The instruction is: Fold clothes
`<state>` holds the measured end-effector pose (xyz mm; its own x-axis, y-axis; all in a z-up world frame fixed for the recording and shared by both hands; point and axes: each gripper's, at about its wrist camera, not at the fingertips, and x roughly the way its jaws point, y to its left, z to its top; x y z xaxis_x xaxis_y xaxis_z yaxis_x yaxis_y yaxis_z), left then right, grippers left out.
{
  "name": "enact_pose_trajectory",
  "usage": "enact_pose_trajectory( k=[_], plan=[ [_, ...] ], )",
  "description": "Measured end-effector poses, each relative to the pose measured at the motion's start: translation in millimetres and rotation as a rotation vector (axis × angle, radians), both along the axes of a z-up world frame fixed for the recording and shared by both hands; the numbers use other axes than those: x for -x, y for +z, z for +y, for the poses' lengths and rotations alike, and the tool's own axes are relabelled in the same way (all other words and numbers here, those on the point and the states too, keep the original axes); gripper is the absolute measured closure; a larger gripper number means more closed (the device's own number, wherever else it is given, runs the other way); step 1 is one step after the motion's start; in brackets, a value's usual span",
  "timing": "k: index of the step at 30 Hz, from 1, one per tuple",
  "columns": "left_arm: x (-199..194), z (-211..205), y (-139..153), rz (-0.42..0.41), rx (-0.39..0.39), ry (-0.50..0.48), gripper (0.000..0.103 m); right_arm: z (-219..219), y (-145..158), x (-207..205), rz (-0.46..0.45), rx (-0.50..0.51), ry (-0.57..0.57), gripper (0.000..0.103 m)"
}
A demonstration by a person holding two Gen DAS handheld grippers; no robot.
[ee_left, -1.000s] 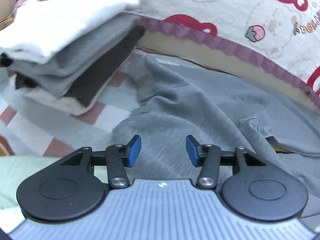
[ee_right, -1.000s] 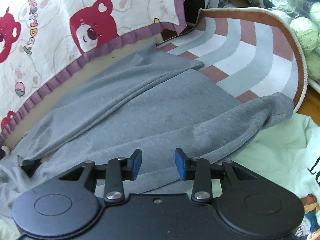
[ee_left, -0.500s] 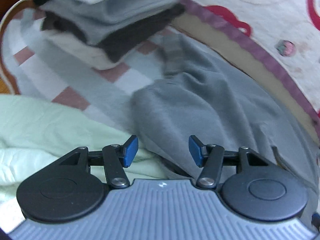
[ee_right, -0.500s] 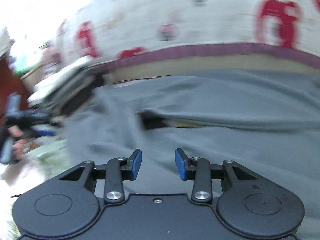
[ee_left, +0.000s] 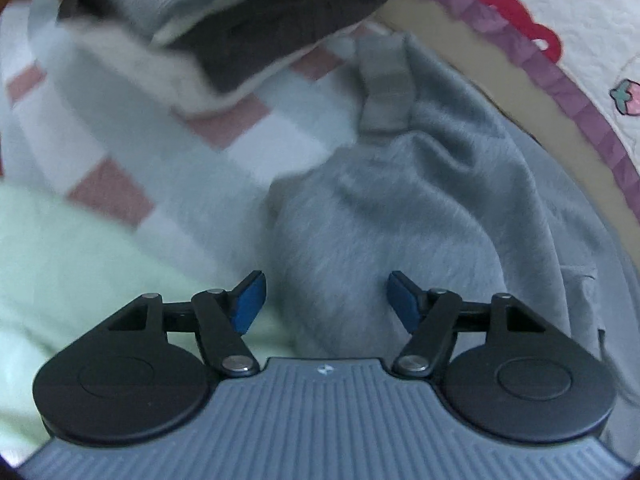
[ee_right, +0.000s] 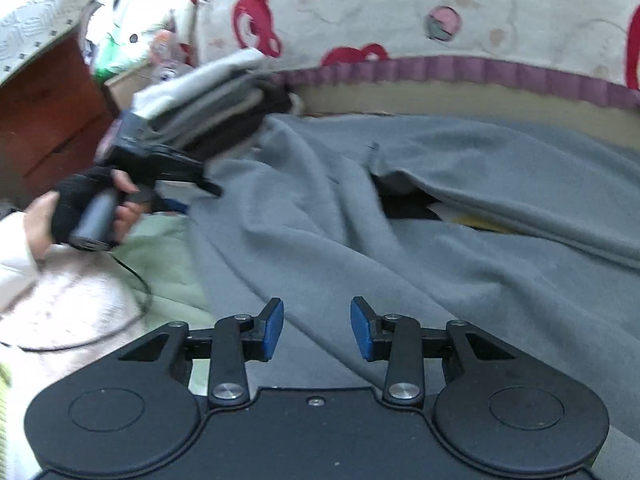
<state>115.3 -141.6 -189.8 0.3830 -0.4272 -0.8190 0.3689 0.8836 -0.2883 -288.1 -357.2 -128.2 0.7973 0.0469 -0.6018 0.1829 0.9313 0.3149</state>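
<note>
A grey sweatshirt (ee_left: 420, 220) lies rumpled on the striped rug, stretched along the base of the bed. My left gripper (ee_left: 323, 300) is open just above its near left corner, with cloth between the blue pads but not clamped. In the right wrist view the same grey sweatshirt (ee_right: 400, 240) fills the middle, with a dark gap under one fold. My right gripper (ee_right: 317, 328) is open low over its near edge. The left gripper's body (ee_right: 152, 160) shows at the left, held by a gloved hand (ee_right: 84, 208).
A stack of folded clothes (ee_left: 224, 12) sits on the striped rug (ee_left: 132, 128) at the upper left; the stack of folded clothes (ee_right: 216, 100) also shows beside the bed. A pale green garment (ee_left: 80, 264) lies at the near left. The bear-print quilt (ee_right: 440, 20) hangs behind.
My left gripper has moved left and down toward the sweatshirt's corner, opening a little wider. My right gripper has swung sharply left, away from the rug's curved end, and now faces the folded stack.
</note>
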Motion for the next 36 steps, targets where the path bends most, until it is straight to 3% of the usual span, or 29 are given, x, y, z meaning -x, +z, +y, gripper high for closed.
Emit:
enact_pose_trajectory(
  k=[3,5,6,7,9,12,15,19,25,26,28,29,33,36],
  plan=[
    [-4.3,1.8,-8.6,0.024,0.050,0.034,0.029,9.6,3.2,-16.6,0.005,0.029,0.073,0.060],
    [-5.7,9.8,-17.2,0.083,0.140,0.050,0.035,18.8,5.8,-35.4,0.003,0.043,0.145,0.060],
    [-5.1,11.9,-18.8,0.090,0.171,0.038,0.058,23.4,7.1,-44.8,0.002,0.049,0.181,0.057],
    [-3.7,11.4,-16.9,0.071,0.176,0.013,0.069,27.9,8.4,-54.2,0.001,0.056,0.217,0.055],
    [2.4,8.2,-7.8,0.007,0.171,-0.030,0.078,37.1,11.1,-73.0,-0.001,0.070,0.288,0.053],
    [14.4,6.2,6.9,-0.087,0.170,-0.065,0.083,45.5,12.4,-102.7,-0.017,0.052,0.361,0.051],
    [20.7,11.1,21.1,-0.145,0.190,-0.085,0.090,55.6,8.9,-130.2,0.007,0.108,0.386,0.050],
    [21.6,20.0,31.2,-0.173,0.240,-0.089,0.096,66.6,-0.3,-163.4,0.064,0.171,0.383,0.049],
    [25.1,22.0,41.2,-0.210,0.297,-0.117,0.097,79.1,-9.6,-188.5,0.068,0.234,0.374,0.043],
    [26.0,22.1,43.4,-0.218,0.313,-0.125,0.097,82.5,-13.0,-194.0,0.079,0.258,0.378,0.044],
    [29.0,22.2,47.1,-0.239,0.344,-0.141,0.097,85.7,-13.1,-197.1,0.057,0.283,0.386,0.079],
    [30.7,22.9,49.0,-0.251,0.360,-0.141,0.097,82.6,-9.5,-195.9,0.025,0.249,0.378,0.092],
    [30.8,32.0,58.9,-0.263,0.456,-0.111,0.096,50.5,9.4,-170.8,-0.129,-0.024,0.259,0.093],
    [20.8,32.8,50.8,-0.133,0.511,-0.100,0.092,35.0,10.5,-158.0,-0.146,-0.082,0.193,0.093]
  ],
)
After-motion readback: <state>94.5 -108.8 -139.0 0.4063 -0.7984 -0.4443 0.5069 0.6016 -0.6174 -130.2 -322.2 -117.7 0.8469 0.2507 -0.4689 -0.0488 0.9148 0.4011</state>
